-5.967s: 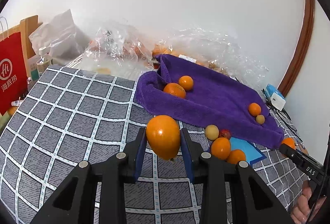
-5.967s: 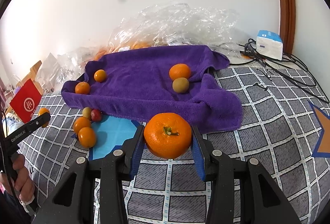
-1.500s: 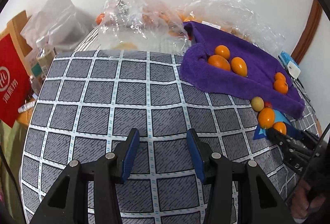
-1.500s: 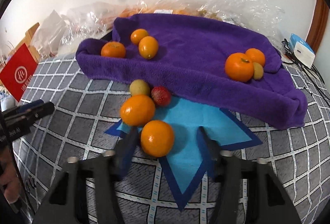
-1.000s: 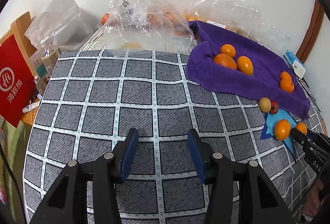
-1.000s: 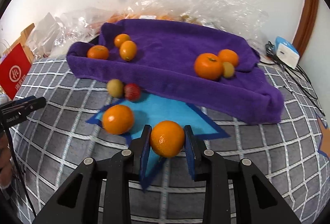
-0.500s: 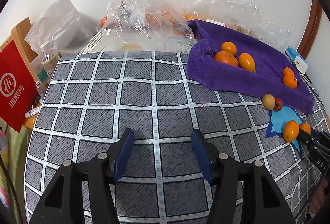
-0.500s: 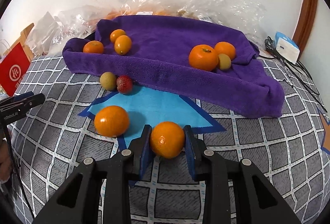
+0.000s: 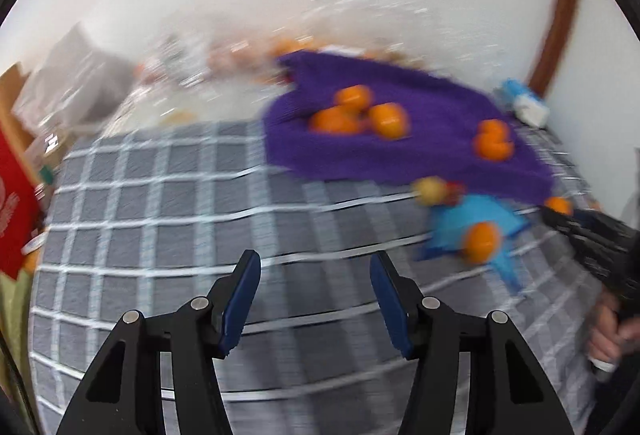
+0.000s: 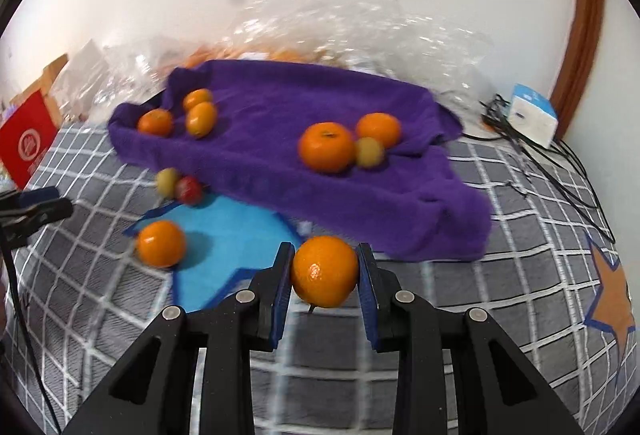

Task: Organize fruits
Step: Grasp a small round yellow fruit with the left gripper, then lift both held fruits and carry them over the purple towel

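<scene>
Gripping an orange (image 10: 324, 271) between its two blue pads, our right gripper (image 10: 325, 275) holds the fruit clear of the checked cloth (image 10: 500, 275), in front of the near edge of the purple towel (image 10: 280, 155). We judge the fruit is lifted so it can be carried over that raised edge and set among the others.

Our left gripper (image 9: 315, 299) carries nothing; its jaws stand wide apart over bare checked cloth, well away from the fruit. That view is smeared, so we read it only for broad placement.

Count, right wrist view:
- On the towel, left cluster: three orange fruits (image 10: 182, 117), touching or nearly so.
- On the towel, right cluster: two oranges (image 10: 348, 141) and one small yellow-green fruit (image 10: 369, 151) tucked against them.
- Off the towel: one loose orange (image 10: 161, 243) at the edge of the blue star patch (image 10: 236, 235); one yellow-green fruit (image 10: 167, 179) and one red fruit (image 10: 189, 190) side by side at the towel's near hem.
- One held.

So six on the towel, three loose, one in transit. The towel seems to serve as the collecting place, with like fruits grouped in its folds, which keep them from rolling.

Behind the towel lie crumpled plastic bags (image 10: 360, 23) with more orange shapes inside, too blurred to count. A white and blue box (image 10: 534, 119) with cables sits far right.
</scene>
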The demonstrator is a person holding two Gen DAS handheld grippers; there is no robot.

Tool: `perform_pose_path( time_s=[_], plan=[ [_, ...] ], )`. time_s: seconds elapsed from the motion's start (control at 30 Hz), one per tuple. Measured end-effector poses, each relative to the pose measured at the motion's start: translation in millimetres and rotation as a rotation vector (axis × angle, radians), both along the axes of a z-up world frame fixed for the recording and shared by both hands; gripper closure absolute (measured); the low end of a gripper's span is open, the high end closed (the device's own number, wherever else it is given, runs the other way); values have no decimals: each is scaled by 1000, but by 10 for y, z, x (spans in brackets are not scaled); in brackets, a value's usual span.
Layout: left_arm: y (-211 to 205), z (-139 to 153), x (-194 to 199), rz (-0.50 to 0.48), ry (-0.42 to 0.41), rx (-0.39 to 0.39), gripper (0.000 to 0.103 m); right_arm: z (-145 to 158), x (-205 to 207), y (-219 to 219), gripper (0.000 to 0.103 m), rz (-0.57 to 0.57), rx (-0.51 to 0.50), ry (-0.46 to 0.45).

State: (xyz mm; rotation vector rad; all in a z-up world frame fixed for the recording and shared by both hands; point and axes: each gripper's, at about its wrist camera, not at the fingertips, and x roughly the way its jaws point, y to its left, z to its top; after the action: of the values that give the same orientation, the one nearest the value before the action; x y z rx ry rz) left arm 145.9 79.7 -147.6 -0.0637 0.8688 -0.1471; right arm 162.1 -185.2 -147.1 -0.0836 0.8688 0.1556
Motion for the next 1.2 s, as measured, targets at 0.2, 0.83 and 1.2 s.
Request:
perform_pose_path(
  time_s=[0.2, 0.83, 1.2],
  plan=[
    [-511, 99, 227, -22, -32, -12, 51, -76, 137, -289, 72, -50, 56, -4],
    [-510, -228, 586, 25, 32, -132, 80, -176, 135, -370, 72, -69, 99, 17],
    [-398, -278, 598, 84, 50, -30, 79, -232, 182, -394, 72, -79, 98, 53]
  ],
)
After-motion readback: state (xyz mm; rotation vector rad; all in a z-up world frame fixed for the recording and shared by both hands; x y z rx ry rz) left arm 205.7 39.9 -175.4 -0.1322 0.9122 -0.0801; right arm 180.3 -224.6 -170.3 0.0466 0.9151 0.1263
